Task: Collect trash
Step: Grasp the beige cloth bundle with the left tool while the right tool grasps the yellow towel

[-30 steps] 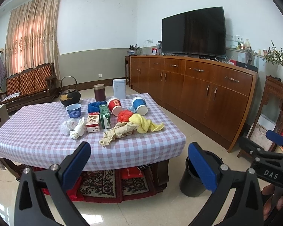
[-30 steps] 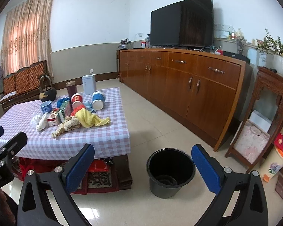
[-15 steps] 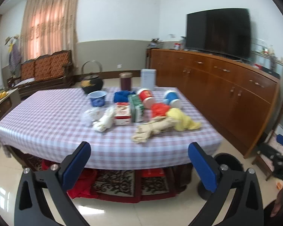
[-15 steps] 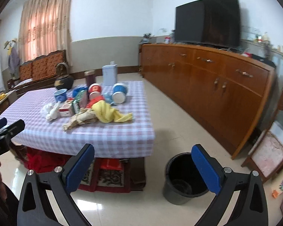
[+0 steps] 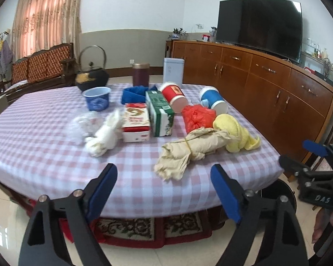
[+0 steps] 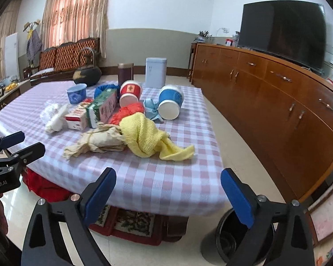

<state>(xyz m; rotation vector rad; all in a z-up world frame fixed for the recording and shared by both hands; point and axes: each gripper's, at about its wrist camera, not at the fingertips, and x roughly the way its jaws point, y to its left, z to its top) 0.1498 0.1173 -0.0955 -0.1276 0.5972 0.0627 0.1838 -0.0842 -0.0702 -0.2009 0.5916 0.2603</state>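
A checked table [image 5: 44, 155] holds a heap of trash: a beige crumpled bag [image 5: 188, 148], a yellow cloth [image 5: 235, 133], a red plastic bag [image 5: 197, 116], white wads [image 5: 104, 135], a red-and-white box [image 5: 135, 122], a green carton [image 5: 159, 113], a red cup [image 5: 173, 96] and a blue cup [image 5: 213, 100] on their sides. A black bin [image 6: 226, 237] stands on the floor at the table's right corner. My left gripper [image 5: 164, 190] is open and empty before the table's near edge, facing the beige bag. My right gripper [image 6: 168, 192] is open and empty, near the yellow cloth [image 6: 144, 137].
A black kettle [image 5: 91, 77], a blue bowl [image 5: 96, 97], a dark canister [image 5: 141, 74] and a pale tin [image 5: 173, 71] stand at the table's far side. A long wooden sideboard [image 5: 266, 88] with a TV runs along the right wall. A bench [image 5: 40, 66] stands at the back left.
Both grippers have moved forward toward the table, so the trash looms larger. The bin has slid to the lower right of the views. Both stay open.
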